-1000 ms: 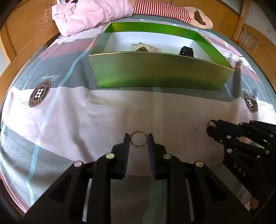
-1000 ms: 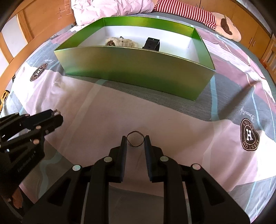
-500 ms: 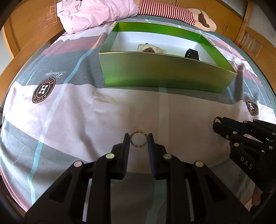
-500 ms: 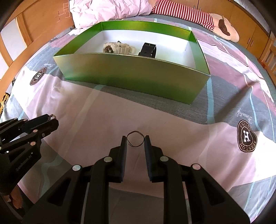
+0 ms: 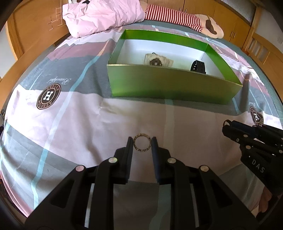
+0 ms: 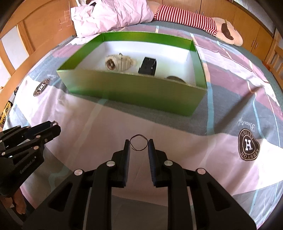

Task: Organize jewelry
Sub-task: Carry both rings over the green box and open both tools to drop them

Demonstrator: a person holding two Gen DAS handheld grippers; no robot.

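Note:
My left gripper (image 5: pixel 142 141) is shut on a studded gold ring bracelet (image 5: pixel 142 135), held above the bedsheet. In the right wrist view my right gripper (image 6: pixel 139 143) is shut on a thin dark wire loop (image 6: pixel 139 135). Each gripper shows in the other's view: the right one (image 5: pixel 230 127) at the right edge, the left one (image 6: pixel 53 126) at the left edge. Ahead stands an open green box (image 5: pixel 169 85) with a white floor, also the green box (image 6: pixel 134 90) in the right wrist view. Inside lie a cream watch (image 6: pixel 120 62), a black item (image 6: pixel 147 65) and a round piece (image 6: pixel 175 78).
The patterned bedsheet (image 5: pixel 70 127) covers the bed. A pink quilt (image 5: pixel 104 16) and a striped plush toy (image 5: pixel 176 18) lie beyond the box. Wooden cabinets (image 6: pixel 247 19) ring the bed. A hand (image 6: pixel 19 201) holds the left gripper's handle.
Both grippers keep their hold. The box has shifted in both views and more of its floor shows now; the round piece has come into sight.

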